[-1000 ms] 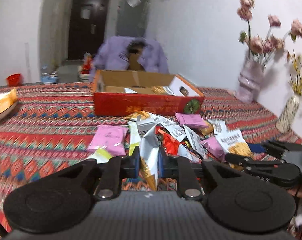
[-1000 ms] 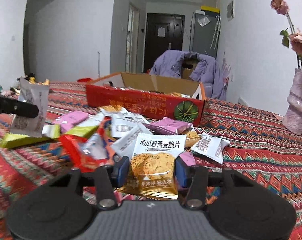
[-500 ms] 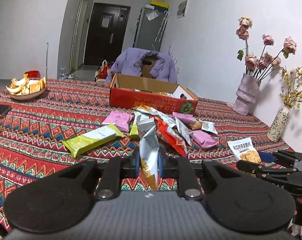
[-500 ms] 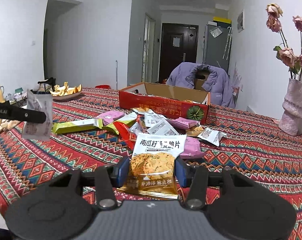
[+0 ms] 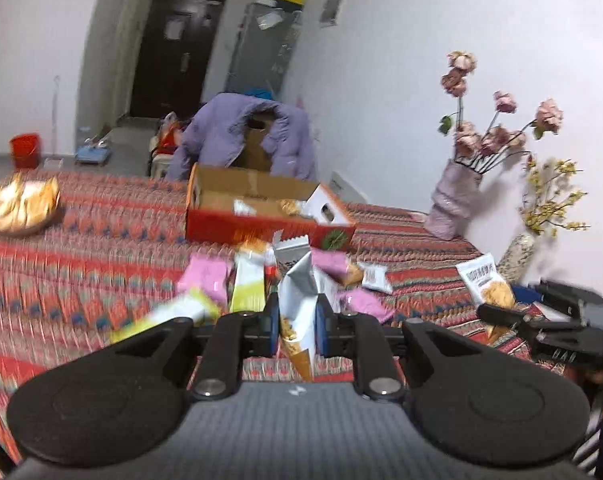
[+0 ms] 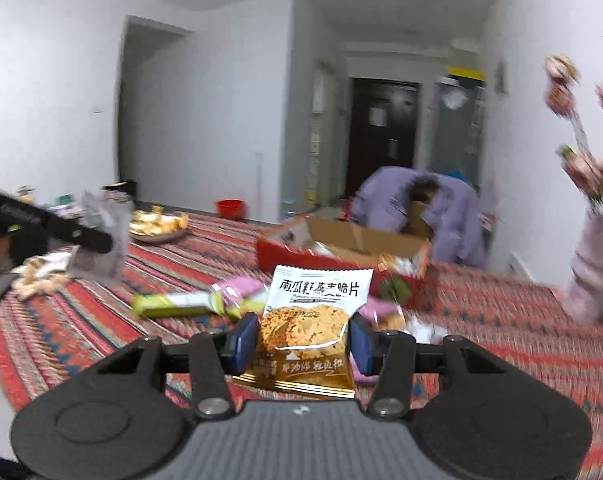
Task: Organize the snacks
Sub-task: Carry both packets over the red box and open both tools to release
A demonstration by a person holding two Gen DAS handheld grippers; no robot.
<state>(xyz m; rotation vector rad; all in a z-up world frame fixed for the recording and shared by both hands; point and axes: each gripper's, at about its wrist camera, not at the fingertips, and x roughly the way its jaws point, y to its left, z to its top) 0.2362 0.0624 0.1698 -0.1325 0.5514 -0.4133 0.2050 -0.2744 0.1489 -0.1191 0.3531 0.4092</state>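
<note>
Left gripper (image 5: 297, 326) jaws clamped on a silver foil snack packet (image 5: 297, 300), right gripper (image 6: 303, 338) jaws clamped on a white-and-gold biscuit packet (image 6: 313, 320), both held above the patterned red bench (image 5: 81, 248), near the open red cardboard box (image 5: 261, 232).

A silver-white snack packet (image 5: 297, 300) stood edge-on and upright, pinched at its lower half, its orange printed corner hanging down. A second packet, the white-and-gold crisp packet (image 6: 307, 328), faced flat toward the viewer, gripped at both side edges, showing a round golden biscuit under black lettering (its gold bottom seam hung free). Both were up off the cloth. Loose snacks (image 5: 237, 284) lay heaped on the patterned tablecloth: pink sachets, yellow-green bars, white wrappers, some overlapping. Just beyond the heap sat the red cardboard box (image 5: 257, 232), open-topped, with a few packets already inside.
</note>
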